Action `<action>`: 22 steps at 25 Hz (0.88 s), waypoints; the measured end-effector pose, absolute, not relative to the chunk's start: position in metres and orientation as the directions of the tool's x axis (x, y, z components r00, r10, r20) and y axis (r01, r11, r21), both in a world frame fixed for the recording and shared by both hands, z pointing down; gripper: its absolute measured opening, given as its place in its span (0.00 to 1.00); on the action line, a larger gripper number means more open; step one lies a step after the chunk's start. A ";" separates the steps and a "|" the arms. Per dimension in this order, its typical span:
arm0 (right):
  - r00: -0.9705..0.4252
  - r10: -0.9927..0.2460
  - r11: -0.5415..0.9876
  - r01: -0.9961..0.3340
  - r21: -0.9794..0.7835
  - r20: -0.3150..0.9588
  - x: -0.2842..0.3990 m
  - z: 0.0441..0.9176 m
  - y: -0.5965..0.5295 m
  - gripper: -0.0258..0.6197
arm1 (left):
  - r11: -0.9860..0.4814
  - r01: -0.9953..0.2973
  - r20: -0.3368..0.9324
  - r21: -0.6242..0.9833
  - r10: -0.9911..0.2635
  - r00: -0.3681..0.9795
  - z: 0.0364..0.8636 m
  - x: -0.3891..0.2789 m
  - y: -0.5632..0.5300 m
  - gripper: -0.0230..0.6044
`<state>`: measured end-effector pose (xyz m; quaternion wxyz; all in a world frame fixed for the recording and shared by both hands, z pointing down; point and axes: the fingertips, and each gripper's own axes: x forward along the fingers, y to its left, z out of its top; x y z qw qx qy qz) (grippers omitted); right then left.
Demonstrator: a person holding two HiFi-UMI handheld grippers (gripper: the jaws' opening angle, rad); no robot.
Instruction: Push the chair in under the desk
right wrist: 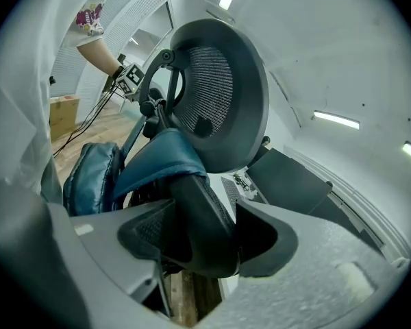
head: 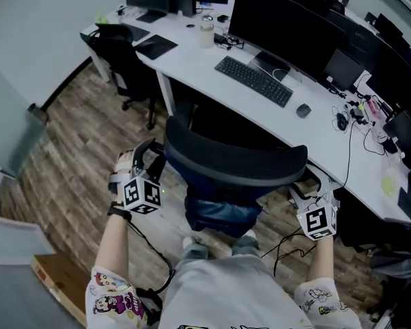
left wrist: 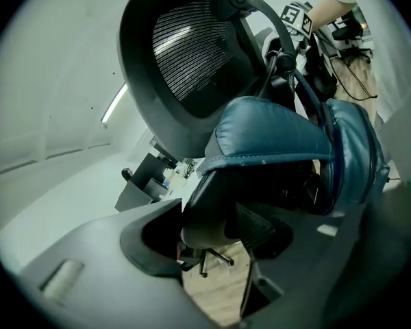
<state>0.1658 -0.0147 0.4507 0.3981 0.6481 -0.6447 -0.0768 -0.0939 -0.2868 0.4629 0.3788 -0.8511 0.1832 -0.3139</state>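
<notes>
Chair [head: 236, 162]: heavy, stiff-framed, likely free-rolling. Left gripper [head: 149, 157] and right gripper [head: 307, 184] each clamped on an armrest [right wrist: 202, 218], sound holds for pushing.

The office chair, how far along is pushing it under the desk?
Done: the left gripper and right gripper each clamp an armrest. In hand: the office chair faces the white desk. Left: its backrest stands out in front of the desk edge, so pushing likely remains.
</notes>
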 end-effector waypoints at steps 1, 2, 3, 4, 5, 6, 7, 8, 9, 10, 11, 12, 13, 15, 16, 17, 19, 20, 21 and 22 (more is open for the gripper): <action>0.172 -0.895 0.133 -0.777 0.615 0.412 0.162 0.451 -0.017 0.46 | -0.646 -0.065 0.393 -0.760 -0.538 0.745 0.463 -0.094 -0.294 0.43; 0.188 -0.892 0.119 -0.779 0.616 0.410 0.158 0.451 -0.019 0.46 | -0.647 -0.056 0.392 -0.761 -0.526 0.755 0.463 -0.093 -0.300 0.43; 0.203 -0.889 0.105 -0.781 0.616 0.409 0.156 0.452 -0.021 0.46 | -0.648 -0.047 0.391 -0.761 -0.515 0.763 0.463 -0.092 -0.305 0.43; 0.216 -0.887 0.093 -0.783 0.615 0.409 0.153 0.453 -0.023 0.46 | -0.648 -0.038 0.390 -0.761 -0.504 0.770 0.464 -0.091 -0.310 0.43; 0.227 -0.884 0.083 -0.784 0.615 0.409 0.152 0.454 -0.026 0.47 | -0.648 -0.030 0.390 -0.761 -0.495 0.777 0.464 -0.090 -0.315 0.43; 0.238 -0.880 0.074 -0.785 0.615 0.410 0.151 0.454 -0.027 0.47 | -0.647 -0.023 0.390 -0.762 -0.486 0.782 0.464 -0.089 -0.320 0.43; 0.249 -0.877 0.067 -0.785 0.616 0.412 0.151 0.455 -0.029 0.47 | -0.647 -0.016 0.390 -0.762 -0.478 0.787 0.465 -0.087 -0.324 0.43; 0.255 -0.874 0.064 -0.785 0.617 0.414 0.150 0.455 -0.031 0.47 | -0.647 -0.010 0.390 -0.762 -0.470 0.792 0.465 -0.086 -0.328 0.43; 0.255 -0.873 0.063 -0.786 0.615 0.416 0.149 0.455 -0.034 0.47 | -0.648 -0.005 0.389 -0.761 -0.463 0.796 0.465 -0.085 -0.332 0.43; 0.253 -0.873 0.064 -0.789 0.611 0.418 0.147 0.455 -0.038 0.46 | -0.649 -0.002 0.388 -0.761 -0.458 0.800 0.464 -0.084 -0.336 0.43; 0.253 -0.871 0.062 -0.792 0.607 0.420 0.146 0.454 -0.042 0.47 | -0.649 0.001 0.387 -0.761 -0.453 0.803 0.463 -0.083 -0.341 0.43; 0.256 -0.869 0.059 -0.796 0.603 0.423 0.145 0.453 -0.046 0.47 | -0.649 0.003 0.387 -0.761 -0.449 0.805 0.462 -0.082 -0.345 0.43; 0.260 -0.866 0.056 -0.798 0.600 0.426 0.145 0.452 -0.049 0.47 | -0.648 0.006 0.387 -0.761 -0.447 0.807 0.461 -0.081 -0.349 0.43; 0.270 -0.860 0.050 -0.799 0.599 0.432 0.147 0.452 -0.055 0.47 | -0.647 0.011 0.388 -0.762 -0.443 0.808 0.461 -0.079 -0.356 0.43; 0.274 -0.858 0.050 -0.798 0.601 0.435 0.149 0.452 -0.058 0.47 | -0.647 0.012 0.388 -0.763 -0.443 0.808 0.461 -0.077 -0.359 0.43; 0.274 -0.857 0.052 -0.797 0.602 0.437 0.150 0.451 -0.061 0.46 | -0.646 0.013 0.389 -0.763 -0.442 0.808 0.460 -0.075 -0.363 0.43; 0.273 -0.856 0.057 -0.794 0.606 0.438 0.153 0.450 -0.070 0.46 | -0.646 0.014 0.390 -0.763 -0.444 0.807 0.459 -0.071 -0.372 0.43; 0.272 -0.858 0.055 -0.795 0.604 0.436 0.155 0.450 -0.074 0.46 | -0.646 0.014 0.392 -0.763 -0.445 0.805 0.459 -0.069 -0.376 0.43; 0.271 -0.859 0.053 -0.796 0.603 0.433 0.156 0.451 -0.077 0.46 | -0.647 0.013 0.393 -0.763 -0.447 0.803 0.460 -0.068 -0.380 0.43; 0.272 -0.859 0.053 -0.796 0.603 0.434 0.158 0.452 -0.081 0.46 | -0.648 0.011 0.394 -0.762 -0.450 0.802 0.461 -0.067 -0.383 0.43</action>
